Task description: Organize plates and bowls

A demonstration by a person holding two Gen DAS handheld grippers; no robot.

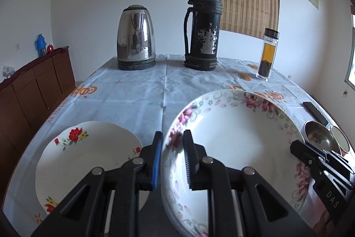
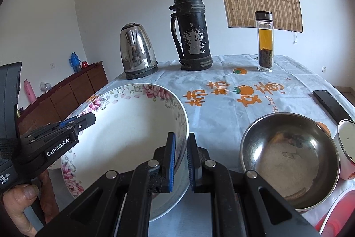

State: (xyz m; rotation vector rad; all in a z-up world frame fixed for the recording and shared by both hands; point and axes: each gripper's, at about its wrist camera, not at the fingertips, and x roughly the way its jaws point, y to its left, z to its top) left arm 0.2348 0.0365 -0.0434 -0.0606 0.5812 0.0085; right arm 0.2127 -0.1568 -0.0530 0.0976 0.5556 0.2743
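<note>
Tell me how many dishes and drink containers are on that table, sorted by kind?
Flowered china bowl, held at its rim by both tools: 1
Flowered china plate: 1
Steel bowl: 1
White cup, partly cut off at the edge: 1
Steel kettle: 1
Black thermos flask: 1
Glass tea bottle: 1
Total: 7

Occluded and cropped items

Floral bowl (image 1: 233,137): near rim hidden behind gripper linkages. White cup (image 2: 346,148) and red item (image 2: 332,221): cut off by frame edge, identity of latter indeterminate.
</note>
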